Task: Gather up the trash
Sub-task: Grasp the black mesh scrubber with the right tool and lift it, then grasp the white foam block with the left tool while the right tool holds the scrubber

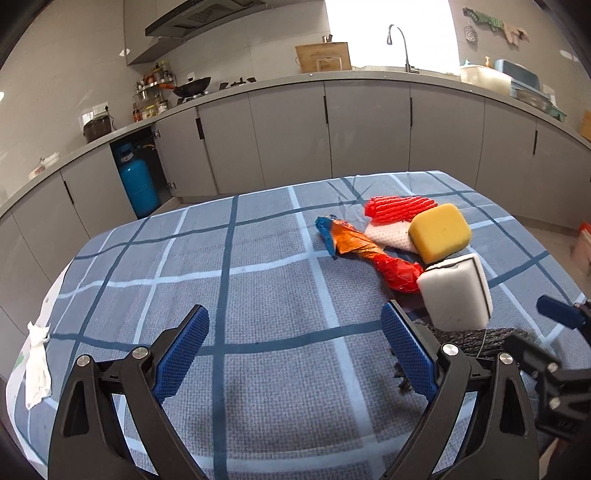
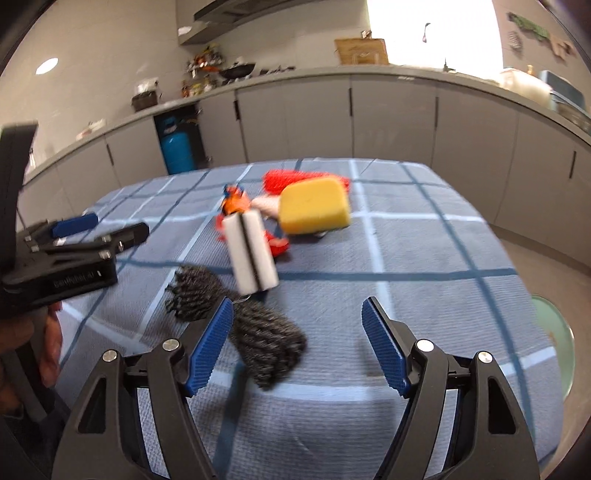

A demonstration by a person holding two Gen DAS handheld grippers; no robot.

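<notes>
Both claws hang open and empty over the checked worktop [image 1: 258, 295]. The dark mesh scrap [image 2: 266, 343] lies just ahead-left of the right claw [image 2: 297, 325], nearer than the left claw [image 1: 295, 332].

Grey kitchen cabinets [image 1: 288, 136], bright window [image 1: 388, 33]

Lying on the desk [image 1: 258, 295] are one yellow sponge [image 1: 439, 230], one white sponge [image 1: 456, 293] (black stripe through it), one red net [image 1: 400, 208], one crumpled wrapper [image 1: 365, 254], one dark mesh [image 2: 266, 336], one white rag [image 1: 37, 363].
</notes>
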